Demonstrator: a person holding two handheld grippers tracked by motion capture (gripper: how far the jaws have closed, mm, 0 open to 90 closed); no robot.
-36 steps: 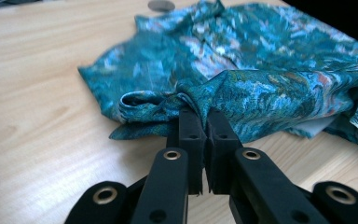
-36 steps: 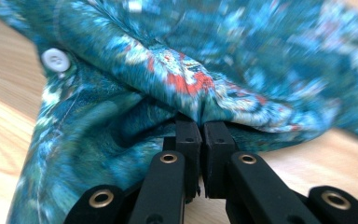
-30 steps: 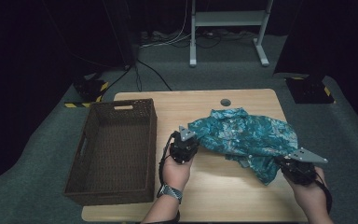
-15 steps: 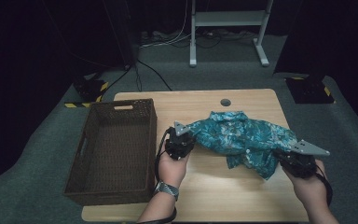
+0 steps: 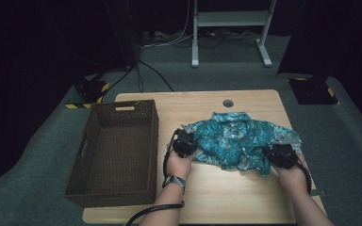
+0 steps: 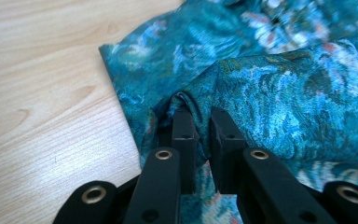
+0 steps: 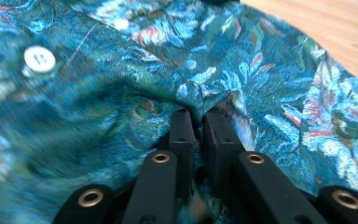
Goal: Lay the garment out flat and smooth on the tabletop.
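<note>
A teal floral shirt (image 5: 238, 141) lies rumpled on the wooden table (image 5: 217, 193), right of centre. My left gripper (image 5: 191, 137) is at the shirt's left edge. In the left gripper view its jaws (image 6: 203, 116) pinch a fold of the shirt (image 6: 279, 84); they have just been easing open, with the cloth still between them. My right gripper (image 5: 274, 151) is at the shirt's right edge. Its jaws (image 7: 199, 116) have also just been easing open, and they stand nearly together on a ridge of the shirt (image 7: 121, 93). A white button (image 7: 39, 59) shows nearby.
A dark wicker basket (image 5: 122, 107) stands on the table's left side, close to my left hand. A round hole (image 5: 227, 102) sits near the table's far edge. Bare wood lies in front of the shirt. Dark floor, cables and a white stand's legs (image 5: 195, 42) lie beyond.
Both hands have come down and the shirt has settled flatter on the table. The right gripper has moved inward and away from the near edge.
</note>
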